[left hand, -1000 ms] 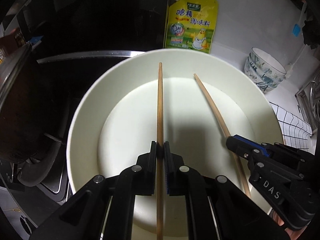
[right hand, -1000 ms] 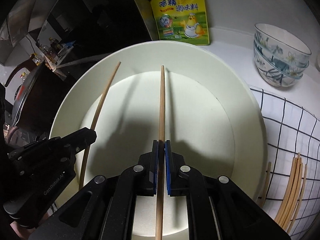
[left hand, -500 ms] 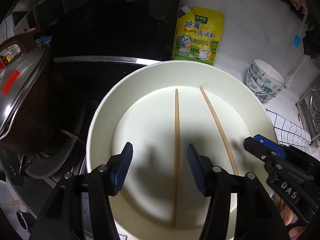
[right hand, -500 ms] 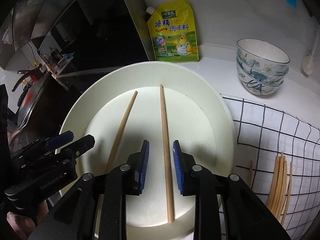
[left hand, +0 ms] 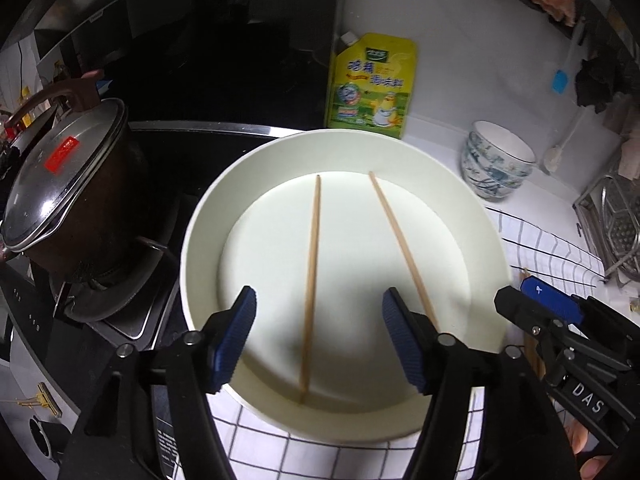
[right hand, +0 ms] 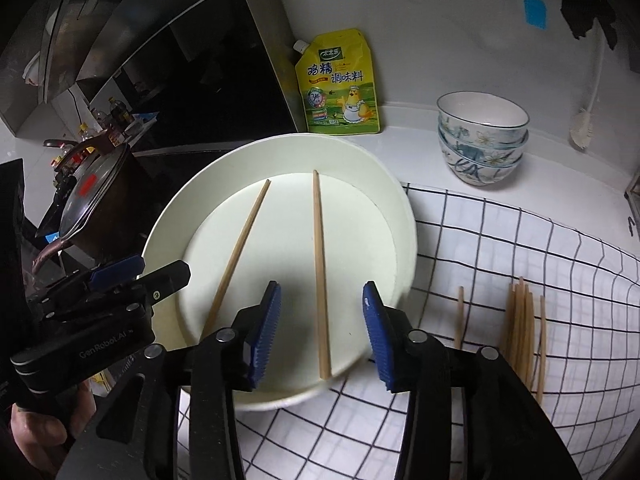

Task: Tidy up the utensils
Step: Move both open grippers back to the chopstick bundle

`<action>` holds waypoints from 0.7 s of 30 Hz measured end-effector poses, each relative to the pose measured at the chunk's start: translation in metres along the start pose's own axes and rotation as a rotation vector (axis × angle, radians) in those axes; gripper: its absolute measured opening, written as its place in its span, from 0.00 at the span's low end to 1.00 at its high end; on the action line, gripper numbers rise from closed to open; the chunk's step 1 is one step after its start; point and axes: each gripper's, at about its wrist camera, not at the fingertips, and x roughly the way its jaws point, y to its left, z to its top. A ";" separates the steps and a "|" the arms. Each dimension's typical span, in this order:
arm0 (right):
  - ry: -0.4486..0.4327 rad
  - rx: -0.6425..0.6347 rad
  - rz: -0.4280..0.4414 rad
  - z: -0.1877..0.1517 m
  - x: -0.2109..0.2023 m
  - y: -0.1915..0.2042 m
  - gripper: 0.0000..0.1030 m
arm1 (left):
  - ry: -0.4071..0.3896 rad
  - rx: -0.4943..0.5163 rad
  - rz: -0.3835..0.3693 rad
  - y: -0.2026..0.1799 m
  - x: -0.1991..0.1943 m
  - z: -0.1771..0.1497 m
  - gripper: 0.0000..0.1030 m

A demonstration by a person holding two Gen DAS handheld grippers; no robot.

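My left gripper (left hand: 318, 342) has just been opening, and its blue pads now stand wide apart above the near side of the white plate (left hand: 476, 216); the left chopstick (left hand: 311, 276) lies flat on the plate in the gap between them, touched by neither. My right gripper (right hand: 322, 334) has just been opening as well, and it is released too, with the right chopstick (right hand: 320, 268) lying loose on the plate between its pads. The two chopsticks rest side by side but apart, spreading wider at the near end. The plate sits partly on a checked cloth (right hand: 520, 264), where a bundle of more chopsticks (right hand: 522, 328) lies to the right. A yellow seasoning pouch (right hand: 340, 84) leans at the far wall, stacked bowls (right hand: 482, 136) stand far right, and a lidded pot (left hand: 68, 196) sits left.
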 end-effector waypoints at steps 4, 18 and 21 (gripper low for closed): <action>-0.011 0.002 -0.018 -0.009 -0.016 -0.012 0.49 | -0.007 0.011 -0.015 -0.013 -0.008 -0.006 0.68; -0.043 0.065 -0.076 -0.045 -0.061 -0.082 0.56 | -0.068 0.073 -0.063 -0.080 -0.032 -0.025 0.83; -0.041 0.090 -0.113 -0.057 -0.071 -0.106 0.56 | -0.081 0.101 -0.085 -0.100 -0.035 -0.030 0.84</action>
